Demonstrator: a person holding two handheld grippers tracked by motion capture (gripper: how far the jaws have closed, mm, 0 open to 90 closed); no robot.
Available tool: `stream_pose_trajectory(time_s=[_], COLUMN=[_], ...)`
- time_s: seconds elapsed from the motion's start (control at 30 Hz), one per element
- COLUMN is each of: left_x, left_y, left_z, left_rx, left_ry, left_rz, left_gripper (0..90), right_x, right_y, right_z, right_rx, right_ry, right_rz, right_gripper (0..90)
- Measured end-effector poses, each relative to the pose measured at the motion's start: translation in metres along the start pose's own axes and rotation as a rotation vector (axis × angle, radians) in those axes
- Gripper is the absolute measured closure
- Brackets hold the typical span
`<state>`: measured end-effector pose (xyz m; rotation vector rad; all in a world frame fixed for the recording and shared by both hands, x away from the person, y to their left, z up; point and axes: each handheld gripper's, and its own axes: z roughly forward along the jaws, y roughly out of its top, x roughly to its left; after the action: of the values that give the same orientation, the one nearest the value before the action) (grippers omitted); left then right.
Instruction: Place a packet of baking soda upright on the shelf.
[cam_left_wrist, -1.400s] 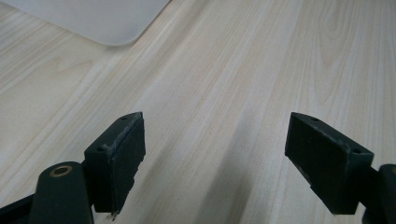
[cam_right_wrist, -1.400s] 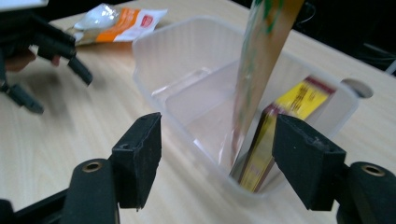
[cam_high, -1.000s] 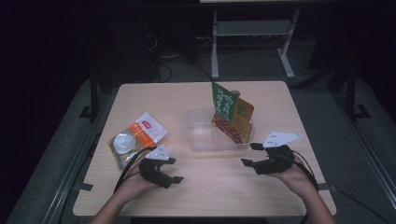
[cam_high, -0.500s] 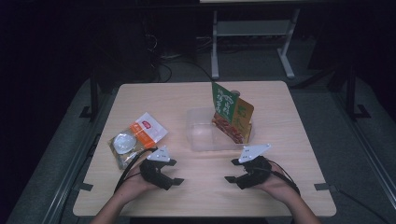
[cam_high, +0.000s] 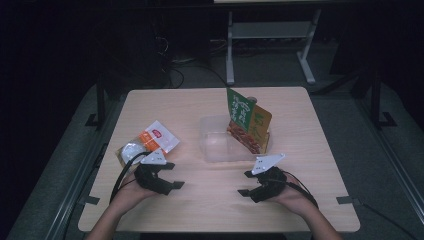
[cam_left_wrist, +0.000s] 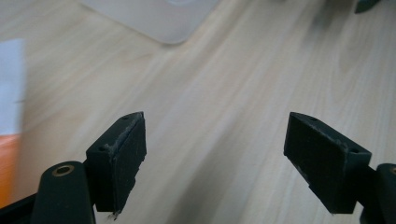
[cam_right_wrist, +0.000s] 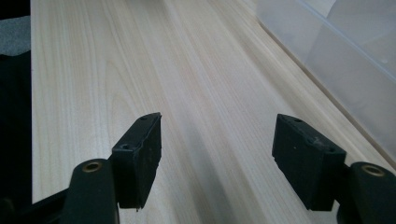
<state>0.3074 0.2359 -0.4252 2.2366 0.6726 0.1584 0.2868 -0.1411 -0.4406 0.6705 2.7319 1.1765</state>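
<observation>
Left gripper (cam_high: 172, 177): jaws wide, empty, packet (cam_high: 150, 142) at 11 o'clock.
Right gripper (cam_high: 246, 182): jaws wide, empty, tub (cam_high: 215, 145) at 11 o'clock.

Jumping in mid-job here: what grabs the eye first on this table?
The green and orange snack bag standing upright in the clear plastic container at the table's middle stands out first. Next is the white and orange packet lying flat toward the left edge, just beyond the left gripper. Both the left gripper and the right gripper sit low over bare wood near the front edge, jaws open and holding nothing.
</observation>
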Motion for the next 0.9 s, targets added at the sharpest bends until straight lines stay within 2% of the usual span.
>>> stream_pose_trajectory(time_s=[0.1, 0.4, 0.67, 0.73, 0.83, 0.9], left_x=[0.009, 0.045, 0.083, 0.093, 0.105, 0.115], left_y=[0.000, -0.006, -0.016, -0.020, -0.025, -0.028], left_z=[-0.011, -0.038, -0.049, -0.053, -0.057, -0.059], left_rx=[-0.018, -0.075, -0.048, -0.051, -0.054, -0.074], left_ry=[0.034, 0.127, 0.243, 0.255, 0.276, 0.294], left_rz=[0.001, -0.097, -0.138, -0.144, -0.157, -0.187], left_gripper=[20.7, 21.7, 25.1, 30.6, 32.7, 33.8], right_x=[0.000, 0.000, 0.000, -0.001, -0.001, -0.001], right_y=[0.000, 0.001, 0.000, 0.000, 0.000, 0.000], right_z=[0.000, -0.001, -0.001, -0.001, -0.001, -0.001], right_rx=[0.002, -0.003, -0.002, -0.002, -0.002, -0.001], right_ry=[0.000, -0.007, -0.007, -0.009, -0.010, -0.009], right_rz=[0.000, 0.005, 0.009, 0.010, 0.006, 0.009], right_gripper=[32.2, 32.0, 32.0, 32.0, 32.1, 32.0])
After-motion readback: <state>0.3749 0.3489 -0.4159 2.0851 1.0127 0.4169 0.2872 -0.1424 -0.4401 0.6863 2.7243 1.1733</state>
